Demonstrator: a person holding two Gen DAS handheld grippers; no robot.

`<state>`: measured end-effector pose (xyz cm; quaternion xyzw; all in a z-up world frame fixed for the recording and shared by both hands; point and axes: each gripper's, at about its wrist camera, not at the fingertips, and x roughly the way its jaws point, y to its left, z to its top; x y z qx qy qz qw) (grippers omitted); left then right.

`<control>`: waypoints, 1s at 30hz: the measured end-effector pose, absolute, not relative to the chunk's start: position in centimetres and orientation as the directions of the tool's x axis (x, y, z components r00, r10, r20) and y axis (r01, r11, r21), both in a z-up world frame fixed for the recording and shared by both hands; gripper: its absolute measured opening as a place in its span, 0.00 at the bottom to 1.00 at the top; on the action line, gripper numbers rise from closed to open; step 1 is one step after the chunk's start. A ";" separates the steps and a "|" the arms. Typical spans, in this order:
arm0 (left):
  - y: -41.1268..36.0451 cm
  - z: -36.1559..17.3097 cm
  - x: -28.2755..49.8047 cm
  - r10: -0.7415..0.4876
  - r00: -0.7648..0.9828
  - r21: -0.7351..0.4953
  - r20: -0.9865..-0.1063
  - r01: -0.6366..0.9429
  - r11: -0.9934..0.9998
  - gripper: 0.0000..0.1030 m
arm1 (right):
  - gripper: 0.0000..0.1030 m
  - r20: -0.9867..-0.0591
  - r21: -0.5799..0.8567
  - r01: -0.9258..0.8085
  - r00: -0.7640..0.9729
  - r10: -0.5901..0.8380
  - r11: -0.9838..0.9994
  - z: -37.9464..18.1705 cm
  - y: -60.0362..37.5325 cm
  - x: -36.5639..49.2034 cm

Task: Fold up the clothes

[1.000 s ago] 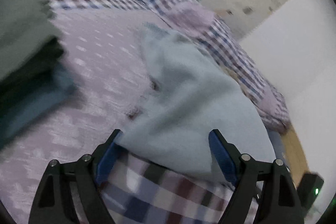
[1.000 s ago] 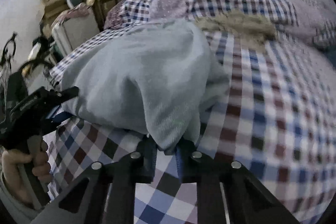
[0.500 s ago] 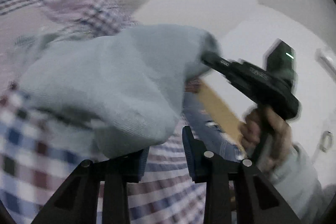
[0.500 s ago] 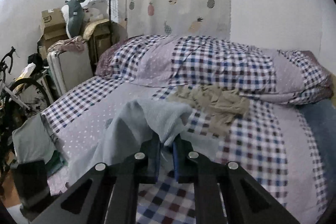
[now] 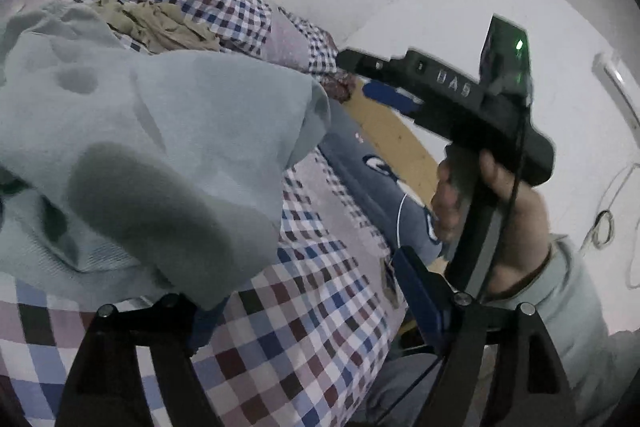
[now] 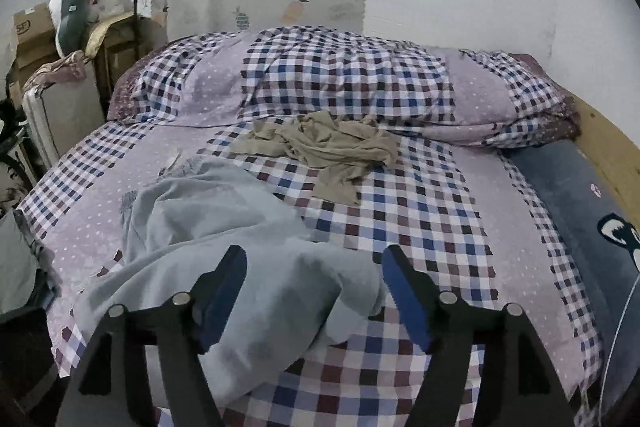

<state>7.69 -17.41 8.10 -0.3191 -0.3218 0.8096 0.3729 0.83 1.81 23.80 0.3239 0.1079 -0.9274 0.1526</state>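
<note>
Left gripper (image 5: 308, 291) — jaws spread wide, blue pads facing each other across a broad gap; the left finger is partly draped by a fold of the pale grey-blue garment (image 5: 160, 147), but nothing is pinched between the pads. Right gripper (image 6: 314, 295) — jaws likewise wide apart, the blue-lined fingers straddling the near edge of the same garment, whose cloth lies under and between them without being clamped. In the left wrist view the right gripper's black body, with a green indicator light, is seen from the side, gripped by a hand (image 5: 492, 211) emerging from a light sleeve.

The garment is a soft, finely ribbed knit, matte, with rounded bulges and loose creases; it lies in an unfolded heap on the near left part of the bed (image 6: 440, 211), one portion trailing toward the far left. The bed cover is a patchwork of blue, maroon and white checks and lilac dotted panels, rumpled into a thick roll at the far end. A crumpled beige garment (image 6: 332, 147) lies beyond the grey-blue one, apart from it. A dark blue cushion (image 6: 572, 203) with a printed animal face runs along the right edge beside a wooden bed frame (image 6: 612, 147).
</note>
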 end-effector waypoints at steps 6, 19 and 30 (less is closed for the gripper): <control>-17.1 11.3 9.2 0.914 -0.330 -0.779 -0.236 -0.498 -0.381 0.87 | 0.77 -0.629 -0.076 0.420 -0.724 -0.283 -0.904 24.1 -2.5 0.3; -26.1 12.9 11.2 0.888 -0.431 -0.758 -0.158 -0.524 -0.389 0.87 | 0.77 -0.759 -0.072 0.611 -0.547 -0.354 -0.789 17.6 -12.1 1.3; -37.0 8.5 9.6 0.544 -0.792 -0.863 -0.278 -0.043 -0.503 0.87 | 0.43 -0.862 -0.200 0.609 -0.481 -0.157 -0.767 9.2 -18.2 -0.5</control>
